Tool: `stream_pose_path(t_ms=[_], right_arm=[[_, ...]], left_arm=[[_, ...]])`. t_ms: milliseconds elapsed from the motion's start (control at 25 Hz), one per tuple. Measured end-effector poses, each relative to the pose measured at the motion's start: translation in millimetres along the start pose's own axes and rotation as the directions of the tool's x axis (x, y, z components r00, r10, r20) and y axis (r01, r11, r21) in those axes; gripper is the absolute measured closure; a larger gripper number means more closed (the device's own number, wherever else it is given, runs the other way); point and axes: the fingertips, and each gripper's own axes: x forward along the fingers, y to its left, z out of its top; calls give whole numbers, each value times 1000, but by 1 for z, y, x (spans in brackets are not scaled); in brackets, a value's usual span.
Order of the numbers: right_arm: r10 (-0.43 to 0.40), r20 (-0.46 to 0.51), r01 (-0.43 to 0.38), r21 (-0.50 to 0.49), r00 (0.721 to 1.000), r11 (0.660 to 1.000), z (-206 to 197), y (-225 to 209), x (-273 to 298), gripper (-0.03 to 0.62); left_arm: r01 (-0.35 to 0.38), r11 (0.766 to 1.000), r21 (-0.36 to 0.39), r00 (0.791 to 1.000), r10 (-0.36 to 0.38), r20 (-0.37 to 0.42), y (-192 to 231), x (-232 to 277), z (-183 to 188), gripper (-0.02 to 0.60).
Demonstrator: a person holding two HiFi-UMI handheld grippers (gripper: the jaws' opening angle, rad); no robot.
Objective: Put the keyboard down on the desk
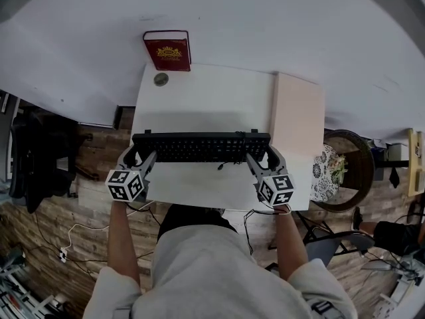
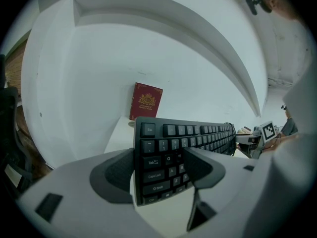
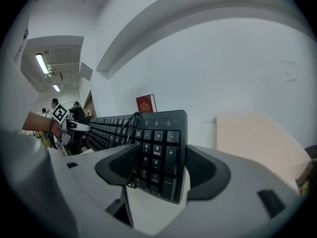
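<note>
red book (image 1: 167, 50), small disc (image 1: 161, 79), beige panel (image 1: 297, 115)

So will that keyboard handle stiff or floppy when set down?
Probably stiff: the keyboard spans straight between left gripper and right gripper without sagging. Gripped only at its ends, it might slip. Its loose cable could snag.

Wearing a light grey short-sleeved shirt (image 1: 212, 271); showing a pale grey left gripper (image 1: 138, 157) and right gripper (image 1: 263, 157), bearing black-and-white marker cubes (image 1: 126, 185) behind dark textured pads (image 2: 111, 175).
</note>
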Motion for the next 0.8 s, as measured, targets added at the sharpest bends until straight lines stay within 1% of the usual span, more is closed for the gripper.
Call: stream_pose_path(t_ms=[800], right_arm=[[-32,-56,34,35,998,999,-18,-15,13,283]], left_arm=[[12,1000,-2,998,-13,-61,6,30,-8,268]])
